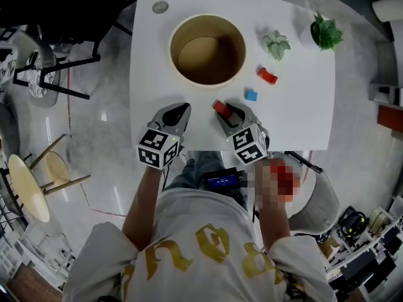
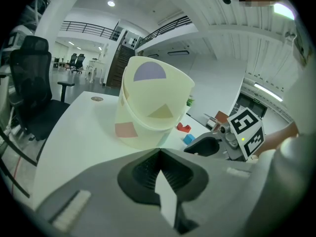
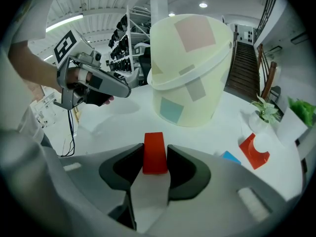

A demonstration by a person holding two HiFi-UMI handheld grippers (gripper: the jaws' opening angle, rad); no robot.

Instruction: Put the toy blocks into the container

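Pinching the right fingers [image 3: 190, 171] against both sides of the red block [image 3: 154, 153], securing it for carrying to the container [image 3: 190, 68] just ahead; holding the left fingers [image 2: 140, 174] pressed together, empty, aside.

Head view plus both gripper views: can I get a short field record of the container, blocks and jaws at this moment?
surface: white table
container: cream container, upright, nothing visible inside
right gripper: jaws closed on a red block, near the table's near edge
left gripper: jaws together, nothing between them
loose blocks: blue block and red arch block, on the table right of the container
other: pale plant and green plant toward the far right corner
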